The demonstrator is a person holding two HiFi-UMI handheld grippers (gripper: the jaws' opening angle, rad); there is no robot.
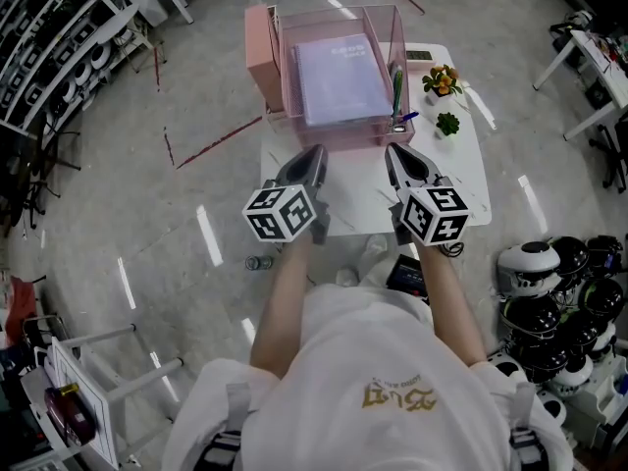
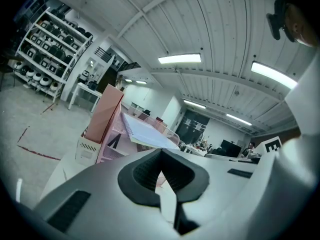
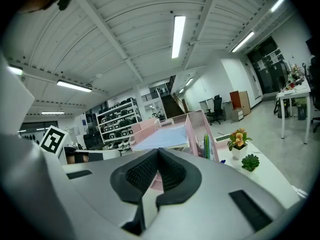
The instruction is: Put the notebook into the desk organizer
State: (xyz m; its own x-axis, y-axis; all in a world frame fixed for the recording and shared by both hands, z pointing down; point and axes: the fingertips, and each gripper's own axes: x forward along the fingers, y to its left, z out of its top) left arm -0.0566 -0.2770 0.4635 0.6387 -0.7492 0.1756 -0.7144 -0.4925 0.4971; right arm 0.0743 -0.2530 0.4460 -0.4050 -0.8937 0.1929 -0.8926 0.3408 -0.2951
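Your left gripper (image 1: 314, 152) and right gripper (image 1: 393, 151) are pressed together, empty, short of the organizer (image 1: 334, 10). The notebook (image 1: 341, 78) rests tilted on it; a clumsy nudge could slide it off.

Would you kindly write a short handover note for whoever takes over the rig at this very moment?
Left gripper: shut, empty, held over the near edge of the white table.
Right gripper: shut, empty, beside the left one, both pointing at the organizer.
Things: the notebook lies in the open tray of the pink desk organizer, at the table's far end. Pens stand in its right-hand slot.
Done: the notebook looks placed, and neither gripper touches it.
Left: probably nothing but a check that it sits fully inside the tray.
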